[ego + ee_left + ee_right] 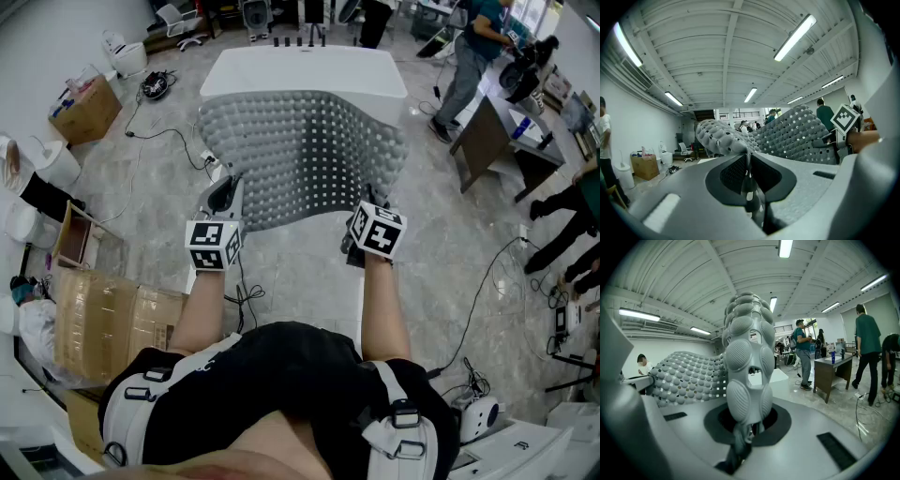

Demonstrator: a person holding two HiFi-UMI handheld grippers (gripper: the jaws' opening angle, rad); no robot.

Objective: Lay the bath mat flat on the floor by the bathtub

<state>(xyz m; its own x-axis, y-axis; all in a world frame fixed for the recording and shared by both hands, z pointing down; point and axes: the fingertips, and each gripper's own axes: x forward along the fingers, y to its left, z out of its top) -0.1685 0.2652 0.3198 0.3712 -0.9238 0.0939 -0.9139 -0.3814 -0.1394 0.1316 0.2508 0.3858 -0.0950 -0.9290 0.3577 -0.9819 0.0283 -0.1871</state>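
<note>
Holding: left gripper (pixel 227 195) and right gripper (pixel 367 208) each pinch a near corner of the bath mat (pixel 302 150), jaws almost closed on its edge.
Mat: grey and pebbled, raised above the floor (pixel 300 281), stretched between the grippers and curving away to the far side.
Bathtub: white bathtub (pixel 305 70) just beyond the mat; contact unclear.
Done: mat is opened out and facing the tub.
Remaining: lowering it flat on the floor beside the tub, then releasing.
</note>
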